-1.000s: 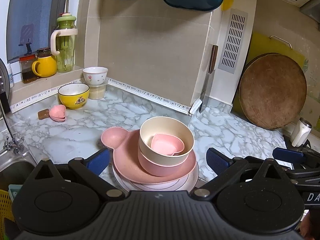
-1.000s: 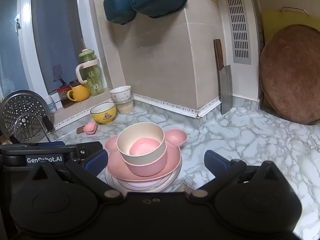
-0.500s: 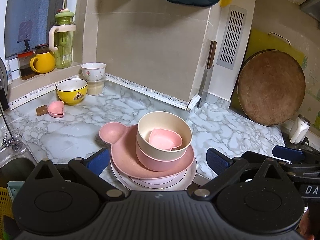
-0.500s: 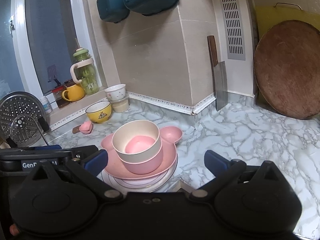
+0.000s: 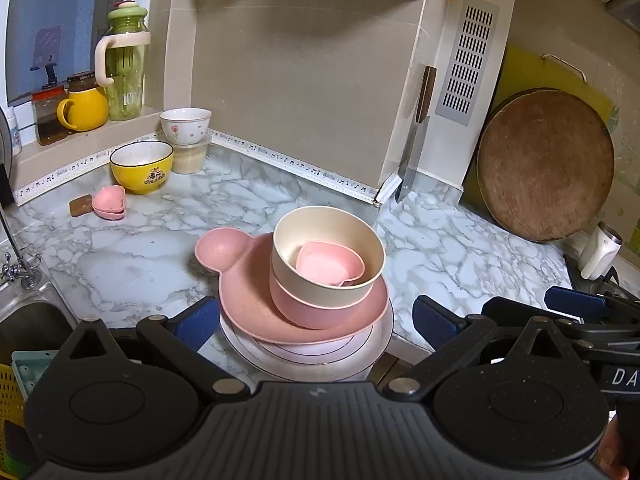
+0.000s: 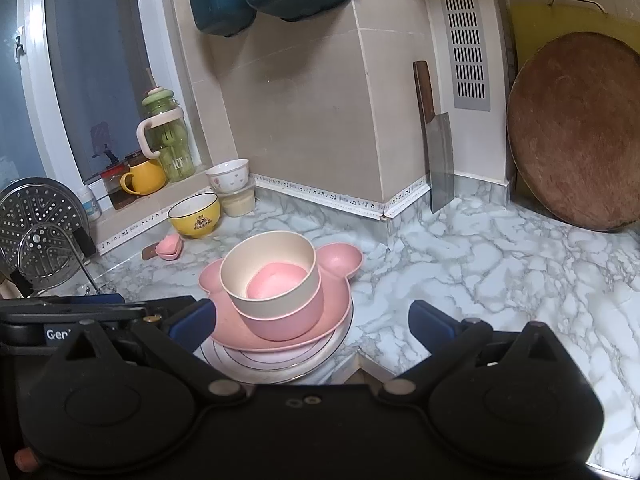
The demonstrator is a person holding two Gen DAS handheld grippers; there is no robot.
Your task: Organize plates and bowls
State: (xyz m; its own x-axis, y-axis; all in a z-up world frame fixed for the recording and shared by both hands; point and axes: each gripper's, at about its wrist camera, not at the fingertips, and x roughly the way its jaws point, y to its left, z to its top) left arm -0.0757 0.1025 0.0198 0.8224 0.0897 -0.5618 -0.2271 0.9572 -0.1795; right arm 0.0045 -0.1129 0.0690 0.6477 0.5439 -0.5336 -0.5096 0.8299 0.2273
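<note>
Drawn back slightly from the stack since a second ago, with nothing lifted: nesting looks done, retreat under way. Left gripper (image 5: 316, 320) wide apart and empty; right gripper (image 6: 310, 320) likewise wide, empty. Straight ahead between the fingers, on veined marble counter (image 5: 460, 248): glossy white plate (image 5: 360, 354) at bottom, matte pink eared plate (image 5: 240, 292), pink bowl (image 5: 316, 312), cream bowl (image 5: 320, 280), small heart-shaped pink dish (image 5: 326, 266) innermost. Farther ahead-left, glazed yellow bowl (image 5: 141, 166) unstacked.
</note>
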